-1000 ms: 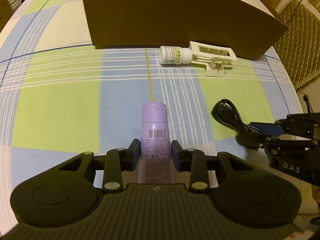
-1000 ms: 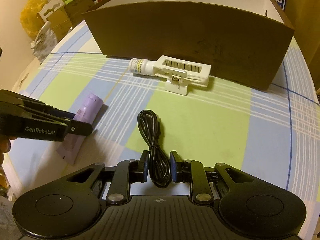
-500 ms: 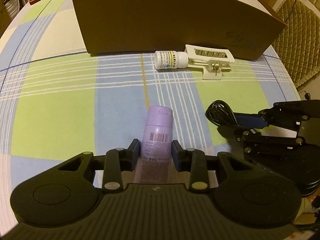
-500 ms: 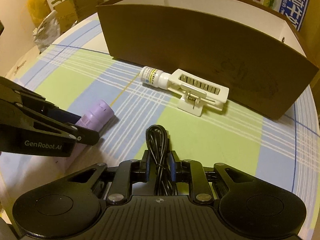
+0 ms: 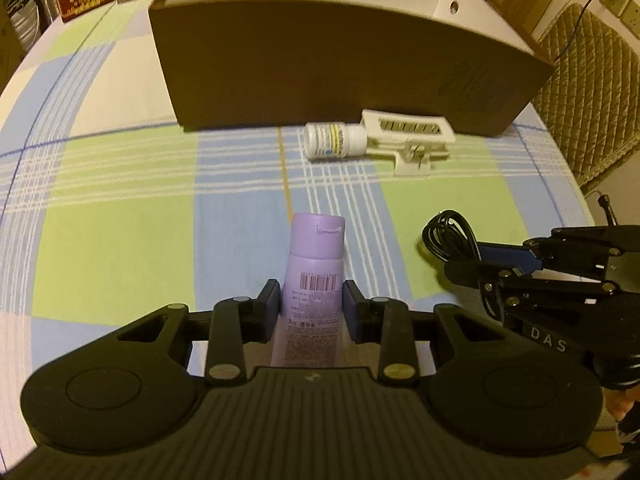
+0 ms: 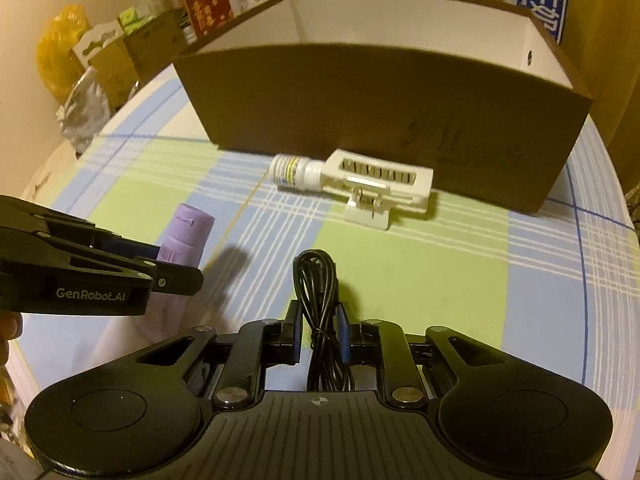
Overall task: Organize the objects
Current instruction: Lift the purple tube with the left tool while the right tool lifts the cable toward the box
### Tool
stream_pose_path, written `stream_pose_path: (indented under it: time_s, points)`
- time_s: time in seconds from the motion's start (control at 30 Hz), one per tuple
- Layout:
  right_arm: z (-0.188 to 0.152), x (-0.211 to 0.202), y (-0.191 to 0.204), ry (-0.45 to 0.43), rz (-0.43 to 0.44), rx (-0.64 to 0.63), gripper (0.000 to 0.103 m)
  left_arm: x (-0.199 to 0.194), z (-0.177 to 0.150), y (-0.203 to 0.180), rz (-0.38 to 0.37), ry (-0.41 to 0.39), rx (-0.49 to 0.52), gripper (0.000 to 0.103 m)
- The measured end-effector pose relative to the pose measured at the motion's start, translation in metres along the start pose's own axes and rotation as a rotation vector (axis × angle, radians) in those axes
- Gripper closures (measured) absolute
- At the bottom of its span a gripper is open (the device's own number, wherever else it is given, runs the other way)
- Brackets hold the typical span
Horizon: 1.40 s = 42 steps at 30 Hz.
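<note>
**A:** What had changed in the left wrist view?

**B:** The left gripper (image 5: 312, 300) was pinching the purple tube (image 5: 316, 276), cap pointing forward. Half a second earlier the tube sat lower against the checked tablecloth (image 5: 120, 208); now it rode higher, and the brown storage box (image 5: 340, 68) showed its white inside over the near wall. To the right, the right gripper (image 5: 492, 258) was closed on the coiled black cable (image 5: 448, 234).

**A:** And the right wrist view?

**B:** Much the same. The right gripper (image 6: 320, 334) had its pads pressed onto the cable (image 6: 320, 292), which hung clear of the cloth and cast a shadow. More of the box's open top (image 6: 400, 24) was visible than before. The left gripper (image 6: 176, 270) held the tube (image 6: 186, 236) beside it.

**A:** What did that mean for the task?

**B:** Both items seemed lifted and headed for the box. The small white bottle (image 6: 294, 172) and white plastic clip (image 6: 380, 188) lay untouched against its front wall, probably next.
</note>
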State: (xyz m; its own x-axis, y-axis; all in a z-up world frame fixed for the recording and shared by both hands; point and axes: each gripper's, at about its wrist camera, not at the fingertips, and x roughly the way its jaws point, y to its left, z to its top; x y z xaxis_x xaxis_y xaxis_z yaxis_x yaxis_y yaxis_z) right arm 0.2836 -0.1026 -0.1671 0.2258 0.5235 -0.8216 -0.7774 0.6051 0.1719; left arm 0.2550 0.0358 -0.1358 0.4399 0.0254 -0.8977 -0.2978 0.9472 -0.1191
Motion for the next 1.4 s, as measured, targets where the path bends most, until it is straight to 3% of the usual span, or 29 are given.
stream_pose_path:
  time_s: [0.77,1.4]
  points:
    - [0.023,-0.033,-0.009,-0.116,-0.011,0.048,0.088,-0.048,0.014,0.003,-0.01,-0.14,0.019,0.076]
    - [0.091,-0.072,-0.037,-0.282,-0.039,0.074,0.088,-0.101,0.085,0.005,-0.032,-0.309,0.071,0.076]
